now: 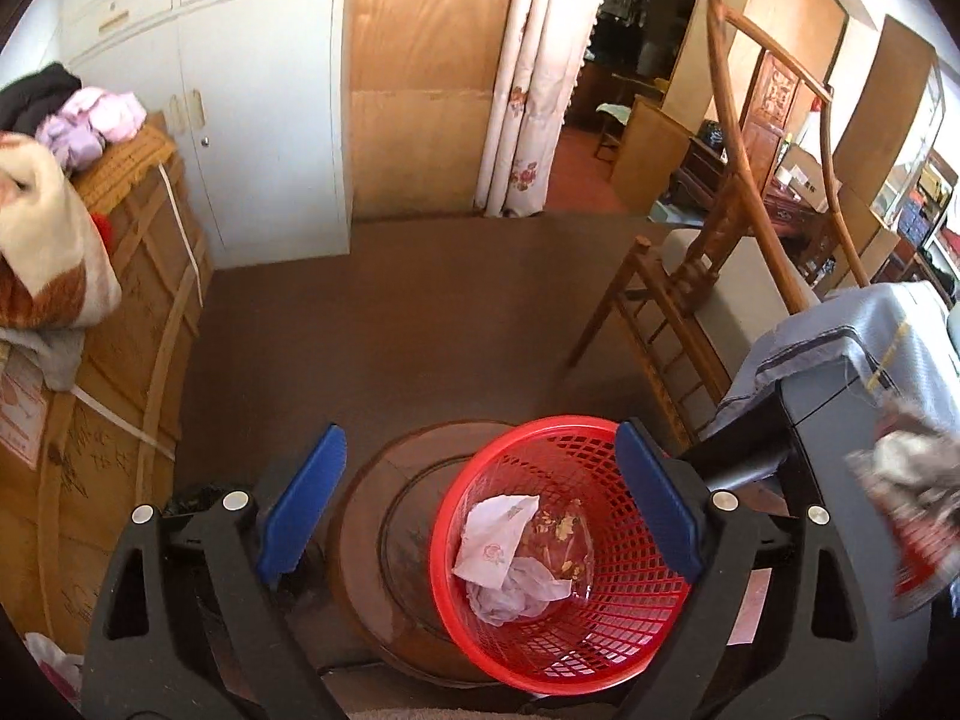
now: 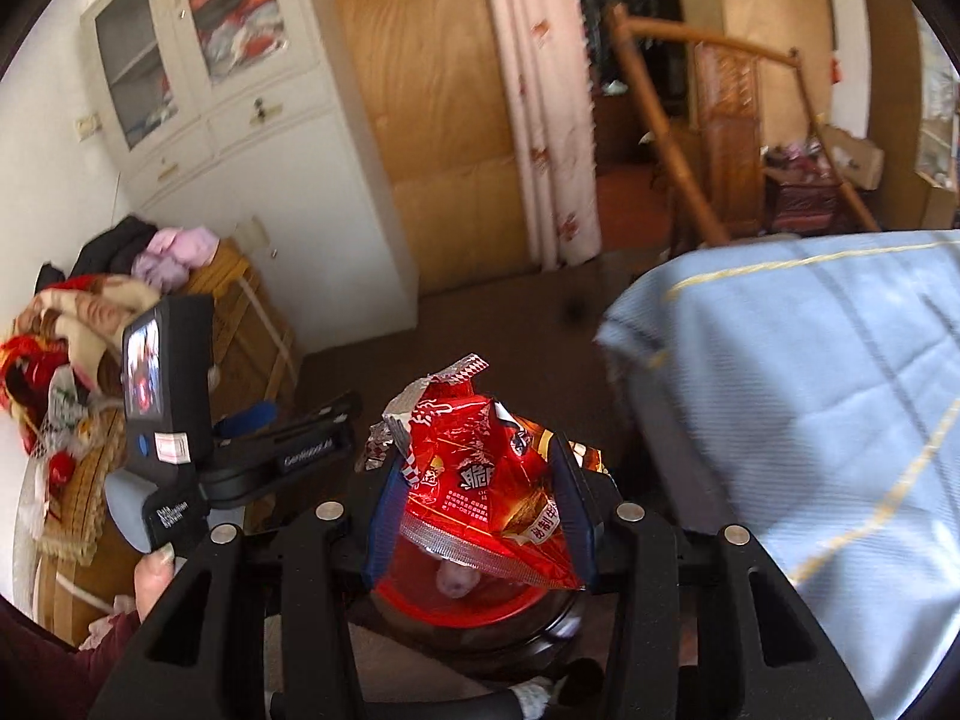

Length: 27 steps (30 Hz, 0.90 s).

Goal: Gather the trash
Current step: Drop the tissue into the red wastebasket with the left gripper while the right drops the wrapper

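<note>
Below the left gripper (image 1: pixel 480 504), whose jaws stand wide apart and released, a red basket (image 1: pixel 606 636) sits tilted on a round wooden stool (image 1: pixel 372 534), holding crumpled paper (image 1: pixel 498 546) and a clear wrapper (image 1: pixel 558 534), with a blurred red packet (image 1: pixel 918 504) at the right edge of the left wrist view. In the right wrist view, the right gripper (image 2: pixel 480 516) has its jaws clenched on the crumpled red packet (image 2: pixel 480 480), directly above the basket (image 2: pixel 462 600), with the left gripper (image 2: pixel 252 420) to the left and a blue cloth (image 2: pixel 810 390) to the right.
</note>
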Available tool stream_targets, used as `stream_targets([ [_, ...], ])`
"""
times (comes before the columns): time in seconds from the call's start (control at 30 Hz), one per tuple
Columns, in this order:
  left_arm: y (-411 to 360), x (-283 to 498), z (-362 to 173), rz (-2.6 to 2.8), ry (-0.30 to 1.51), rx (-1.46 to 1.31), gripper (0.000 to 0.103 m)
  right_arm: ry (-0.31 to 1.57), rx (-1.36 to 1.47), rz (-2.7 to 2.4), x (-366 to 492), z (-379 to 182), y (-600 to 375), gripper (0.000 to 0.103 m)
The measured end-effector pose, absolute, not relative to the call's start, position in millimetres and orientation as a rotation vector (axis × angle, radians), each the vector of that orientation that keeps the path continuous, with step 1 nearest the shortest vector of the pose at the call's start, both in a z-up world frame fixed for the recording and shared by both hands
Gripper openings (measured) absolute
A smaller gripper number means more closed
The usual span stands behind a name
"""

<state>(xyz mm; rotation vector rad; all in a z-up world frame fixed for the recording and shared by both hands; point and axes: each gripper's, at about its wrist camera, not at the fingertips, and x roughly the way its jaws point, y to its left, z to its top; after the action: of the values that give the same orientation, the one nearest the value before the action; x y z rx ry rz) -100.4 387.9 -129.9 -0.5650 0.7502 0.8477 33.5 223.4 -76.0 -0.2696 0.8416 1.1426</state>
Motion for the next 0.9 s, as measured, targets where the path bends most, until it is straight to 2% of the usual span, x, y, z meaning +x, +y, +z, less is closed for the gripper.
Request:
stream_targets([
  [0.03, 390.4, -100.7, -131.8, 0.842, 0.752, -0.576, 0.088, 0.854, -0.278, 1.154, 33.7, -79.4, 228.0, 0.048],
  [0.1, 395.1, -101.6, -135.8, 0.836, 0.752, -0.595, 0.088, 0.878, -0.282, 1.176, 32.8, -85.8, 238.3, 0.059],
  [0.53, 399.5, -103.1, -139.5, 0.831, 0.762, -0.627, 0.088, 0.907, -0.280, 1.206, 30.6, -96.1, 239.9, 0.062],
  [0.63, 402.3, -107.0, -138.0, 0.874, 0.756, -0.628, 0.088, 0.921, -0.320, 1.210, 27.9, -106.4, 247.3, 0.073],
  [0.67, 404.6, -108.3, -138.1, 0.883, 0.757, -0.632, 0.088, 0.926, -0.340, 1.204, 27.7, -112.3, 250.9, 0.080],
  [0.9, 412.3, -111.1, -144.3, 0.924, 0.791, -0.638, 0.088, 0.997, -0.322, 1.202, 34.9, -134.9, 263.4, 0.081],
])
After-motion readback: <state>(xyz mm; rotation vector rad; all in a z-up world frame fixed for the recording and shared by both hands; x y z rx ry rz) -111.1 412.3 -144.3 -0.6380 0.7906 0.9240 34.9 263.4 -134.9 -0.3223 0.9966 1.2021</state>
